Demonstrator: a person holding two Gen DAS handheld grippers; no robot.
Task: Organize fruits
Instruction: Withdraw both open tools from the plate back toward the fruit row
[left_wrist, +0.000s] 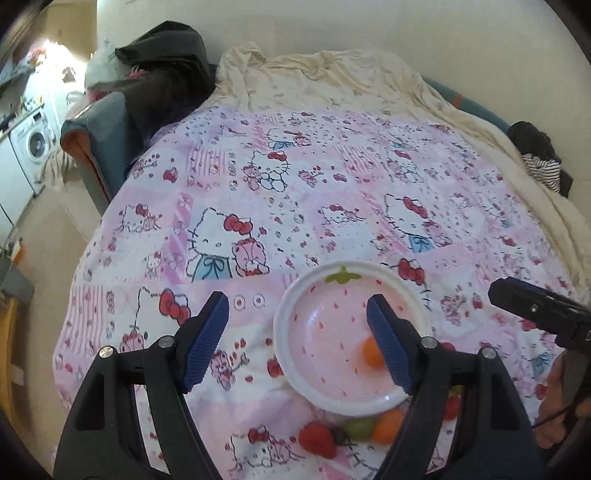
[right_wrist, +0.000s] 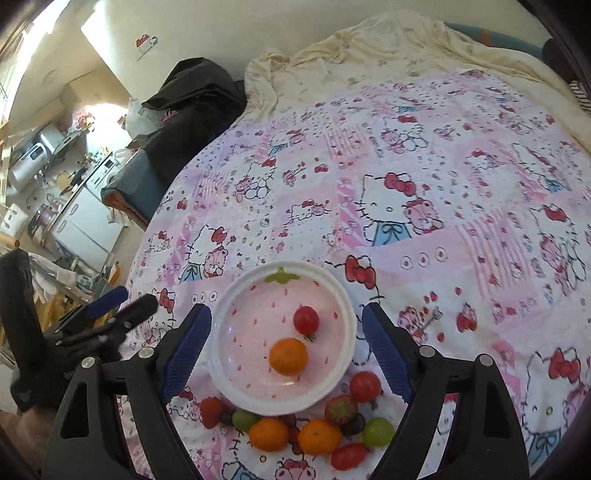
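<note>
A white plate (right_wrist: 221, 325) with a pink strawberry pattern lies on the bedspread. It holds a mandarin (right_wrist: 288, 356) and a red cherry tomato (right_wrist: 306, 319). My right gripper (right_wrist: 285, 312) hovers over the plate, open and empty. In front of the plate lie several loose fruits, among them a strawberry (right_wrist: 212, 411), two mandarins (right_wrist: 268, 434), green grapes (right_wrist: 377, 432) and a tomato (right_wrist: 365, 386). My left gripper (left_wrist: 297, 314) is open and empty, up and left of the plate (left_wrist: 282, 325). Its right finger (left_wrist: 389, 350) partly hides the mandarin (left_wrist: 369, 354) on the plate.
A pink cartoon-cat bedspread (right_wrist: 424, 206) covers the bed, with a cream sheet (right_wrist: 369, 48) behind it. A black garment (right_wrist: 192, 99) lies at the back left corner. A washing machine (left_wrist: 35, 142) and kitchen clutter stand off the bed to the left. The right gripper (left_wrist: 535, 314) shows at the edge of the left wrist view.
</note>
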